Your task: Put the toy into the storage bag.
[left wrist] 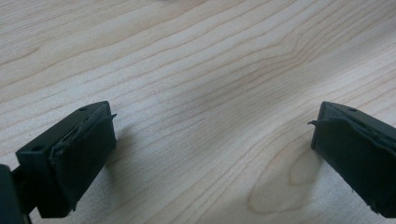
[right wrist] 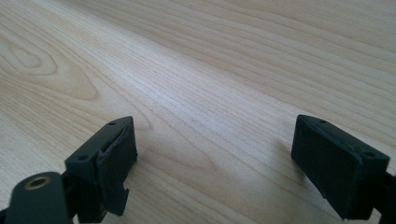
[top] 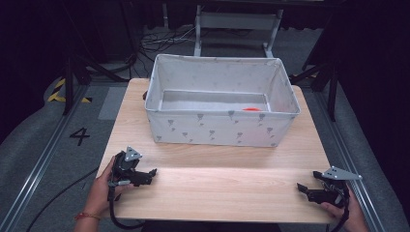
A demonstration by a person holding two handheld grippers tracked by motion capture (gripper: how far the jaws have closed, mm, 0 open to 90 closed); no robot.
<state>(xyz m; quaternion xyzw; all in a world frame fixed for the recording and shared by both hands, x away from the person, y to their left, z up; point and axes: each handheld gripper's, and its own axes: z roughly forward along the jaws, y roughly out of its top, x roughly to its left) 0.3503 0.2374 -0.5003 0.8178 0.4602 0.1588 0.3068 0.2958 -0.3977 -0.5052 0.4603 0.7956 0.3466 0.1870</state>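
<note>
left gripper (top: 153, 172) and right gripper (top: 300, 187) are held spread and empty over the table (top: 217, 188), fabric bin (top: 220, 129) behind, possibly an orange item (top: 251, 109) inside.

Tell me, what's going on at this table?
A person sits at a wooden table with a two-jaw gripper in each hand. The left gripper and right gripper rest near the table's front corners, jaws wide apart and holding nothing. Farther back stands a grey fabric bin with something small and orange-red inside. Nothing is being handled right now.
</note>
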